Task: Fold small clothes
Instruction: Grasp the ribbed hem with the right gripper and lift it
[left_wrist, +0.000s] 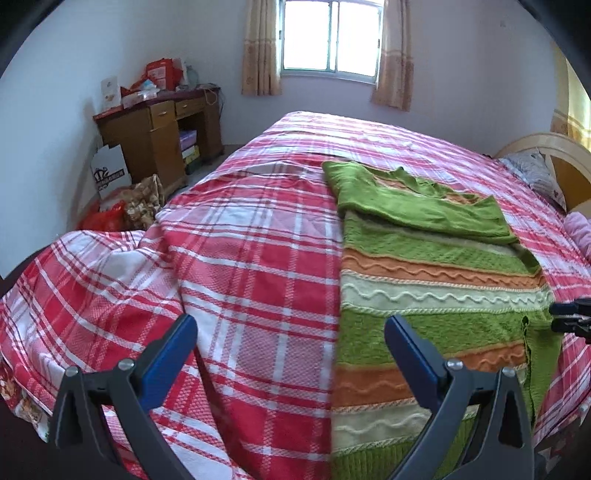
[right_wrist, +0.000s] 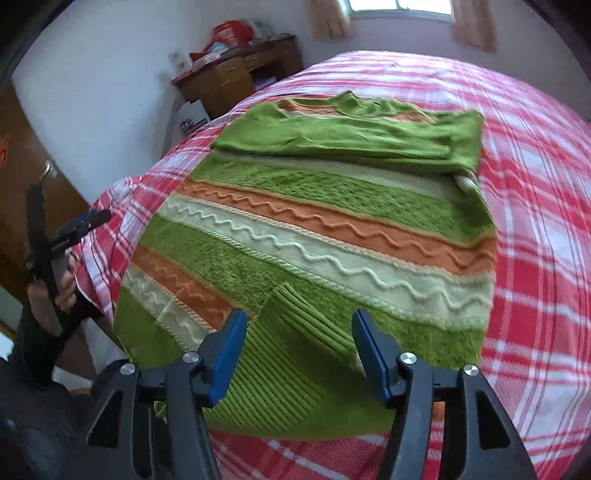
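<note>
A knitted sweater (left_wrist: 424, 258) (right_wrist: 332, 221) in green, orange and cream stripes lies flat on the red plaid bed cover (left_wrist: 258, 240) (right_wrist: 535, 184). One sleeve is folded across its upper part. A ribbed green cuff (right_wrist: 306, 325) rests on the lower body of the sweater. My right gripper (right_wrist: 300, 317) hovers over that cuff, open, its blue pads apart on either side of it. My left gripper (left_wrist: 290, 325) is open over the bed cover at the sweater's left edge, holding nothing. In the right wrist view the left gripper (right_wrist: 81, 225) shows at the far left, held by a hand (right_wrist: 66, 284).
A wooden desk (left_wrist: 159, 136) (right_wrist: 236, 74) piled with red bags stands against the far wall under a curtained window (left_wrist: 332, 37). Boxes and bags (left_wrist: 122, 199) sit on the floor beside the bed. The headboard (left_wrist: 554, 155) and a pillow (left_wrist: 535, 173) are at the right.
</note>
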